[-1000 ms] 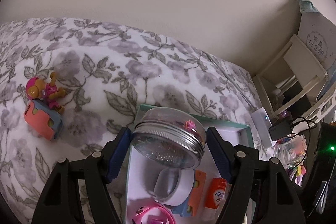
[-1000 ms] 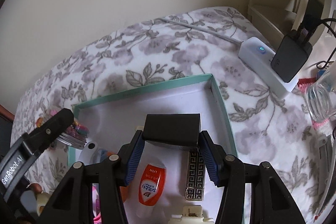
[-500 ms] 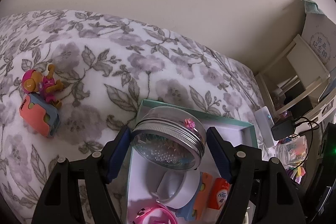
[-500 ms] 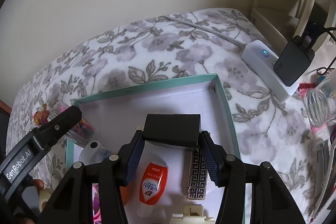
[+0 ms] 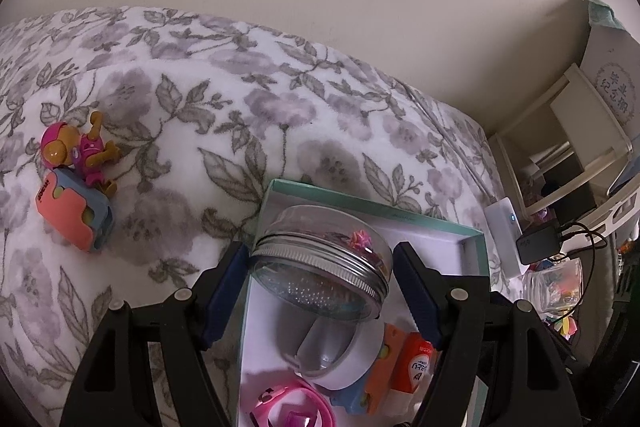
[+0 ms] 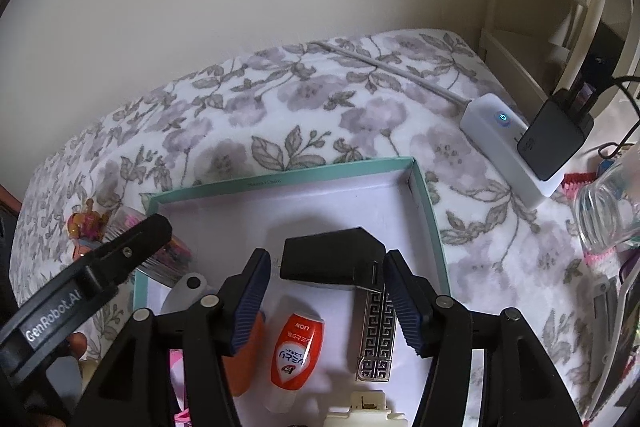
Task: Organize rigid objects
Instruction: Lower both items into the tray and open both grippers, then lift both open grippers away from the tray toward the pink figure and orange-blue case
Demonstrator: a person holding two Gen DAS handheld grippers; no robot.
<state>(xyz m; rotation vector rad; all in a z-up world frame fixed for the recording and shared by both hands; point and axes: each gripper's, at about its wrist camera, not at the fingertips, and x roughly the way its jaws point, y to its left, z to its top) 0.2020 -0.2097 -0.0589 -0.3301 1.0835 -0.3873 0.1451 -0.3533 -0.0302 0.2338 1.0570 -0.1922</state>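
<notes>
My left gripper [image 5: 320,259] is shut on a clear glass jar with a metal screw lid [image 5: 324,267]. It holds the jar tilted over the near left corner of the teal-rimmed white box [image 5: 360,201]. In the right wrist view one left finger [image 6: 132,251] and the jar show at the left wall of the box [image 6: 280,179]. The jaws of my right gripper [image 6: 326,267] are opening around a small black box [image 6: 332,261]. It lies tilted on the tray floor, with a gap at the left pad.
In the box lie a red-and-white bottle [image 6: 296,347], a patterned metal clip [image 6: 376,335], a white ring-shaped case [image 5: 340,359] and a pink watch [image 5: 288,403]. On the floral blanket sit a pink toy figure [image 5: 76,151] and an orange case [image 5: 74,215]. A power strip [image 6: 496,139] and a glass jar [image 6: 608,211] lie to the right.
The right jaws have spread, and the black box has slipped free and tilted down onto the tray floor. The left gripper has kept its hold on the jar in about the same place.
</notes>
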